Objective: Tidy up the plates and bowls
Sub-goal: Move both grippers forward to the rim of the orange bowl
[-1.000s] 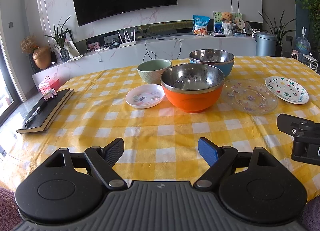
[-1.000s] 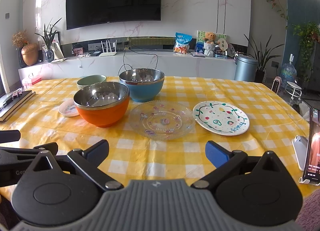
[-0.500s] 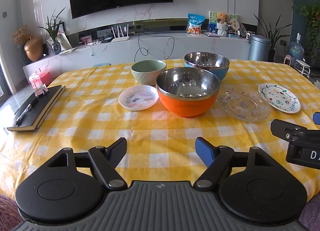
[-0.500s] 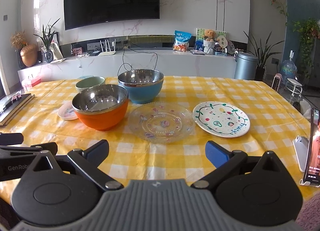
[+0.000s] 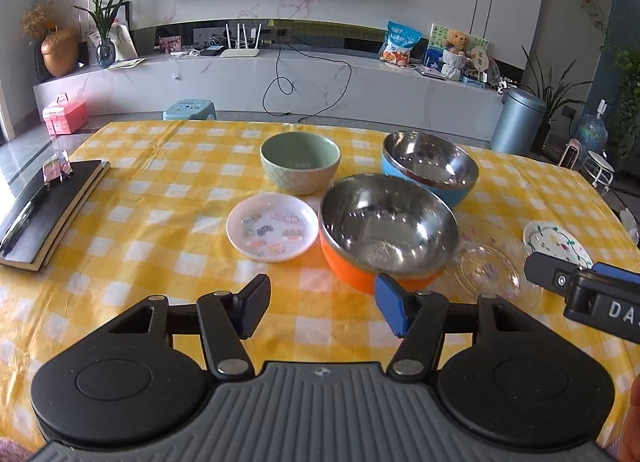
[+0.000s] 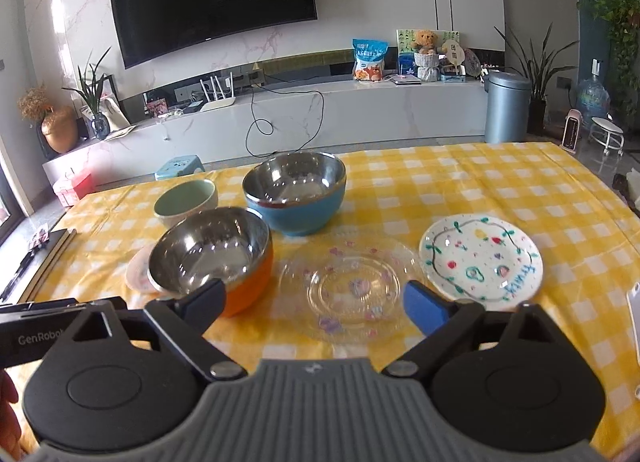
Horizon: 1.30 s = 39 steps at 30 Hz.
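Steel-lined bowls (image 6: 212, 258): 2 | green bowl (image 5: 300, 167): 1 | plates (image 6: 480, 264): 3 | tools (image 5: 320, 312) (image 6: 314, 302) narrowing, empty

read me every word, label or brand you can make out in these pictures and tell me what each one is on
"GenRobo", cut off behind the right gripper's frame, on the left gripper body.
"DA", cut off at the picture's edge, on the right gripper body.
"Fruity", it seems, hand-painted along the painted plate rim.
Blue snack bag print: too small to read.
Small pink plate stickers: too blurred to read.

Bench (image 5: 168, 246) with yellow check cloth: three bowls (image 5: 388, 229), three plates (image 6: 480, 262), black book (image 5: 44, 205) at left.
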{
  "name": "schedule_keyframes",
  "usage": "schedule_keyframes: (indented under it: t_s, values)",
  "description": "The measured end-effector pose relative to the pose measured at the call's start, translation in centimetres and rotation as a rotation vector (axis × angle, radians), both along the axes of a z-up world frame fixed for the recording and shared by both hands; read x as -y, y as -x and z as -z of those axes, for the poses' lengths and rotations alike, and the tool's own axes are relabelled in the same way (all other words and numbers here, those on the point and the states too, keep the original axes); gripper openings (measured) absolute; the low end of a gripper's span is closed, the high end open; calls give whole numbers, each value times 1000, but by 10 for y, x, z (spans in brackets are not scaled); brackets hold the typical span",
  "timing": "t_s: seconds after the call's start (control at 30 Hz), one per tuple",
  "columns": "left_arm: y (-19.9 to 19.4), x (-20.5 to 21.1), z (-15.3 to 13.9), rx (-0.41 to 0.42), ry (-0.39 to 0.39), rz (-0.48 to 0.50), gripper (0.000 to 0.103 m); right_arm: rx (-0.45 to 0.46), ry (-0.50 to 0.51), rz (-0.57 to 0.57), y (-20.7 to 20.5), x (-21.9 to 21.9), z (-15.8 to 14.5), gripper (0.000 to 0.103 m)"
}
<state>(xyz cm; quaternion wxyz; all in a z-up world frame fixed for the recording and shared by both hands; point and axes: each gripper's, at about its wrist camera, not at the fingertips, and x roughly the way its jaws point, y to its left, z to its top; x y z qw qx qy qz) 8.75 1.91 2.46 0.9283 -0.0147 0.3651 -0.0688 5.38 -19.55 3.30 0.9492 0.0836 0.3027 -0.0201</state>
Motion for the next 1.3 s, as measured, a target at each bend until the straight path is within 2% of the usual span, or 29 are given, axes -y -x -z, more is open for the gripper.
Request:
schedule_keyframes:
  t_s: [0.1,0.2,0.47,0.53,0.67,0.9,1.07,1.13,1.3]
  values:
    - [-19,-1,-1,-24,25,-13,66,-11,-13,3,-23,-2,-3,85]
    - [-39,-3,1,-52,65,-23,63,-33,-37,6,-47,-4,-3,74]
    - [-77,-2,15,-99,119,-27,55,-80,-113,3,-89,-10,11,57]
    - [-81,-4,21,-104,120,-31,50,-98,-131,-3,-94,-13,17,53]
    - [-86,-5,29,-122,135,-30,47,-114,-145,-12,-101,-15,25,47]
    - [-94,-2,43,-167,150,-20,36,-158,-168,-28,-107,-19,41,28]
    - [-95,4,48,-177,143,-7,30,-174,-177,-33,-109,-20,48,22]
    - [-95,6,50,-178,133,-6,21,-168,-183,-37,-109,-20,49,19]
    - [-93,9,48,-174,116,-5,20,-162,-177,-35,-108,-22,50,17]
